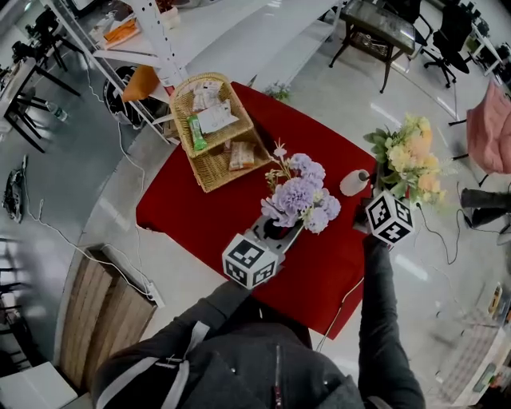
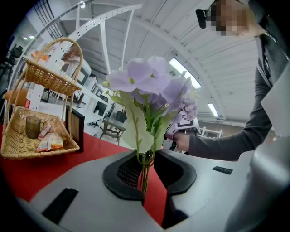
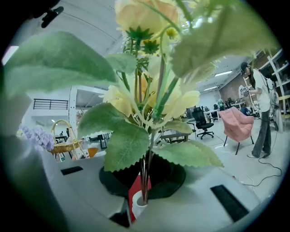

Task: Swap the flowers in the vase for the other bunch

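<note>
Purple bunch (image 1: 299, 200) sits centre frame in the head view, over the red cloth. Its stems are clamped upright in my left gripper (image 1: 278, 232), and the left gripper view shows the jaws pinched on the green stems. Yellow bunch (image 1: 411, 164) is at right of frame, with my right gripper (image 1: 382, 193) closed tight on its stems. White vase (image 1: 354, 182) stands just left of the yellow bunch, on the right side of the table. In the right gripper view the stem tips meet its mouth.

Surface: table under a red cloth (image 1: 200, 216), one corner pointing to the top of the frame. Wicker basket (image 1: 211, 132) is at upper centre, holding snack packets, one of them green (image 1: 196, 132). The left gripper view adds a brown cup (image 2: 34, 127) inside the basket and a black frame (image 2: 74, 129) standing just beside it.

Room: pale glossy floor (image 1: 72, 176). White shelving rack (image 1: 160, 40) upper left. Dark desk (image 1: 375, 24) and office chairs upper right. Pink armchair (image 1: 491, 124) at the right edge. Wooden panel (image 1: 104, 319) lower left, with a power strip (image 1: 152, 291) and a white cable beside it. A person (image 3: 262, 113) stands at far right of the right gripper view, near some shelving.

Writing: the print on the packets is too small to read. Marker cube (image 1: 251, 260) on each gripper carries black-and-white square patterns.
</note>
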`<state>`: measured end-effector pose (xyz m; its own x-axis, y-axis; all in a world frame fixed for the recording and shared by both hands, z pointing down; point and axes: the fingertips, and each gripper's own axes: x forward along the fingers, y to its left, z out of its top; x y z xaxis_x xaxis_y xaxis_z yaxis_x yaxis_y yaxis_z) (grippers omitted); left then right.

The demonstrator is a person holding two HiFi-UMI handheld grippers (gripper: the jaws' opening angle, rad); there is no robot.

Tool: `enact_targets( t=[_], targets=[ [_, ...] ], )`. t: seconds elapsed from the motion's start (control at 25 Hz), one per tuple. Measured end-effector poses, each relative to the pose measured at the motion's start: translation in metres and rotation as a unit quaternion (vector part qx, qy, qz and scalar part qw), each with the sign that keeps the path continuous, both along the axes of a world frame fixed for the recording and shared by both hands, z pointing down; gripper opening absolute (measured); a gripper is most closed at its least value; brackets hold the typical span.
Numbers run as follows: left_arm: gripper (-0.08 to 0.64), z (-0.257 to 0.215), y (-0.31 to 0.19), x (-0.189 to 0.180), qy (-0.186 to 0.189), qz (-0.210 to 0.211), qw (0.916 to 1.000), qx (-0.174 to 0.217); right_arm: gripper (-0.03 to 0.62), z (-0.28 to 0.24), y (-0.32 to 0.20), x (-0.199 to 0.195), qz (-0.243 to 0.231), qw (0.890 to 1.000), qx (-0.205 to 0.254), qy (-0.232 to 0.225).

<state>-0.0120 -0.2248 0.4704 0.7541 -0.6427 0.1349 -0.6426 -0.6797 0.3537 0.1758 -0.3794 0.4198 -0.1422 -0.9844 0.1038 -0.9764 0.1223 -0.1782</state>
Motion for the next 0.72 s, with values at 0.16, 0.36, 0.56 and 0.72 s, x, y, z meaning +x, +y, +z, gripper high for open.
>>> enact_targets(
  t=[0.16,0.36,0.56,0.72],
  targets=[
    [0.078,0.001,-0.001,-0.002,0.0,-0.003,1.0,-0.002,0.023,0.016,0.0,0.0,0.002,1.0,-0.007,-0.012],
    [0.08,0.002,-0.006,-0.01,-0.001,-0.008,1.0,-0.002,0.023,0.025,-0.002,-0.011,-0.003,1.0,-0.005,-0.009],
    [0.08,0.005,-0.006,-0.008,-0.002,-0.011,0.9999,-0.003,0.023,0.037,0.002,-0.014,-0.006,1.0,0.0,-0.002],
    [0.08,0.004,-0.004,-0.007,-0.001,-0.01,0.9999,-0.002,0.023,0.044,0.004,-0.02,-0.008,1.0,0.001,0.012]
  ],
)
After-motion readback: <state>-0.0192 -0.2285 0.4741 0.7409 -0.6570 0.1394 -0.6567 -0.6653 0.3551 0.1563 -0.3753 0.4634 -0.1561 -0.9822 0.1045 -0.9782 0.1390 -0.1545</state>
